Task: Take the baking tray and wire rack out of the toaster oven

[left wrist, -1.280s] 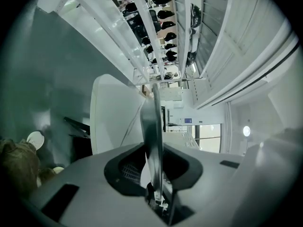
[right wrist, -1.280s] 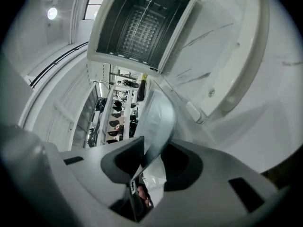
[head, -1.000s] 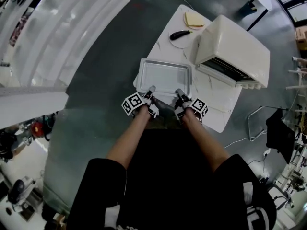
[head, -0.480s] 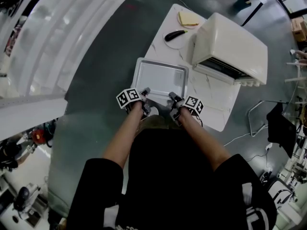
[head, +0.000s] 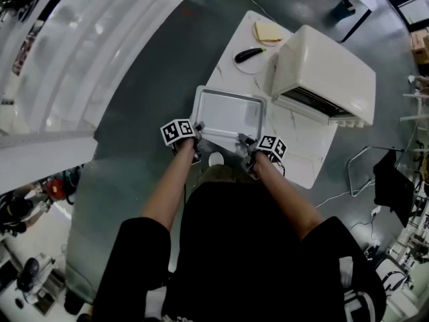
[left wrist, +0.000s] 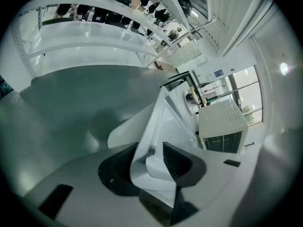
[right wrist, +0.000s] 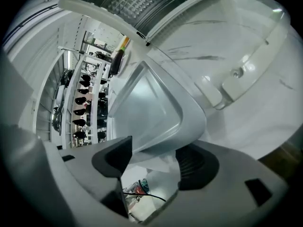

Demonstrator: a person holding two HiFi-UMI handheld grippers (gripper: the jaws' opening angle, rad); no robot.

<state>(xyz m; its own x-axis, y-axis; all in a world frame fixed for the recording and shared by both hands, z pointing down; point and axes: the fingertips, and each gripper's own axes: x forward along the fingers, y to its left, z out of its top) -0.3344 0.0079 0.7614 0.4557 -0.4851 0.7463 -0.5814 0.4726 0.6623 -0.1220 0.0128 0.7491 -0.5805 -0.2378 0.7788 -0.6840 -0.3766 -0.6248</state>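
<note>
While the baking tray (head: 228, 111) lies flat at the near edge of the white surface (head: 305, 149), in front of the toaster oven (head: 328, 69), the left hand-held gripper (head: 197, 130) and the right hand-held gripper (head: 246, 141) have just been opening, each with the tray's near rim loose between its parted jaws.

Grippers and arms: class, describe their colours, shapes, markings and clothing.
The left gripper and right gripper each have a pale grey body, dark ribbed jaws and a white cube with black square markers. The person wears a black short-sleeved top with white print.
</note>
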